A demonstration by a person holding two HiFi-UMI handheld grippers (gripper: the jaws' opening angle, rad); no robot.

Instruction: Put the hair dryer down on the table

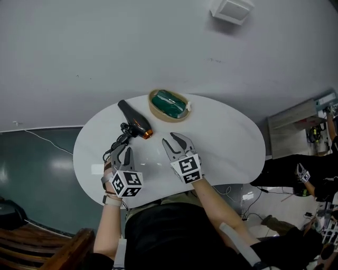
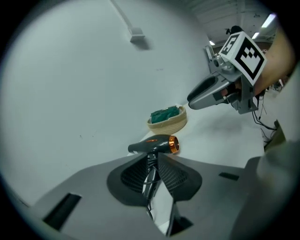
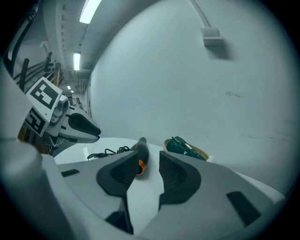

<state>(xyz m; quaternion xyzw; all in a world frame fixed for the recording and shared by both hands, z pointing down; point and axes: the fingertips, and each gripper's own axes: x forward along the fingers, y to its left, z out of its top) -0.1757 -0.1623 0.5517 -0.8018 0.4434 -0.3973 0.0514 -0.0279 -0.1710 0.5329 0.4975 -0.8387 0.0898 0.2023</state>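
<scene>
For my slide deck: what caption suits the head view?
Black hair dryer with orange ring lies on white oval table near woven basket; left gripper and right gripper hover nearby.

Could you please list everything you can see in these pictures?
table: 1, white, centre
hair dryer: 1, black with orange ring, lying on the table
cord: 1, black, on the table by the hair dryer
basket: 1, tan, table's far edge
green bundle: 1, green, inside basket
wall box: 1, white, high on wall
wooden furniture: 1, brown, lower left
second person: 1, dark clothes, right edge
left gripper: 1, grey, jaws slightly apart, near cord
right gripper: 1, grey, jaws apart, empty
</scene>
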